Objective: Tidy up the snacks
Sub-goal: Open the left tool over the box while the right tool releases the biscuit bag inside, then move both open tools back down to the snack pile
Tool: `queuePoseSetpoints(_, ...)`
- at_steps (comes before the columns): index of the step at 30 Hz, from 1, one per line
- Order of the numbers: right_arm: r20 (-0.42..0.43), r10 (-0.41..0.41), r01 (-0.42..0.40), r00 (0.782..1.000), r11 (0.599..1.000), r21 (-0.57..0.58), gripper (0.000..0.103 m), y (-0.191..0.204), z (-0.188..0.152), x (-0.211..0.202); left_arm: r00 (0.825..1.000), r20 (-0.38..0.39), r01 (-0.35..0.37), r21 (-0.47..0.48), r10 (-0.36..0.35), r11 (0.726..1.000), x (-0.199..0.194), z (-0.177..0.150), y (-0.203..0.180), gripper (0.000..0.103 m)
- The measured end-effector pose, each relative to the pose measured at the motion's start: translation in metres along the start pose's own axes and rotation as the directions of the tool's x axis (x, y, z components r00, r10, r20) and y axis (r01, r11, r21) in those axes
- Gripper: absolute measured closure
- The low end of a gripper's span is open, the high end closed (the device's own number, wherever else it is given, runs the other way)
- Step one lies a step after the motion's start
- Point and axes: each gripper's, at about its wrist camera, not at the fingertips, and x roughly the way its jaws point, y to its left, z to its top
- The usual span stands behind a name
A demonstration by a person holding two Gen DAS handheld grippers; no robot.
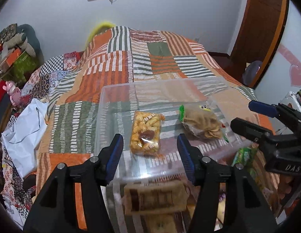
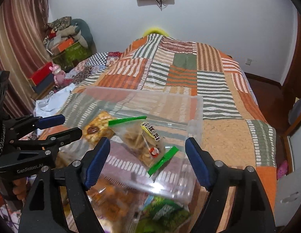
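Both packets lying inside clear bin (image 1: 119, 97) near bed's (image 1: 131, 58) foot edge: orange snack packet (image 1: 145, 134), green-edged chip bag (image 2: 142, 141). Left gripper (image 1: 150, 149) and right gripper (image 2: 146, 161) jaws apart, empty. Best lifted straight up, clear of bin walls.

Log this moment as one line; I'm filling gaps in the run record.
left gripper: open, empty | right gripper: open, empty | orange snack pack and green-edged snack bag: lying in clear bin on bed
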Motion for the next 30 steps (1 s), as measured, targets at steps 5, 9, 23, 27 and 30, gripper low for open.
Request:
queuePoseSetpoints(5,0.046,-0.001,0.001,0.999,1.000,-0.005,0.026,0.008,-0.002,-0.028,1.000,0.031,-0.003,-0.001,0.003,1.000,-0.030,-0.006,0.005,0.045)
queuePoseSetpoints(9,0.075,-0.003,0.004,0.997,1.000,-0.015,0.025,0.017,-0.008,-0.047,0.999,0.043,-0.016,0.007,0.016,1.000,-0.053,-0.014,0.009,0.045)
queuePoseSetpoints(23,0.157,0.012,0.002,0.988,0.996,-0.086,0.020,0.050,-0.046,-0.096,0.998,0.040,-0.050,0.013,0.050,0.999,-0.118,-0.077,0.023,0.043)
queuePoseSetpoints(27,0.163,0.018,-0.004,0.986,0.996,-0.086,0.020,0.057,-0.059,-0.102,0.997,0.034,-0.065,0.008,0.065,0.998,-0.126,-0.100,0.028,0.042)
queuePoseSetpoints(30,0.160,0.027,-0.013,0.987,0.996,-0.089,0.020,0.062,-0.068,-0.101,0.997,0.018,-0.074,0.013,0.074,0.997,-0.128,-0.118,0.030,0.041)
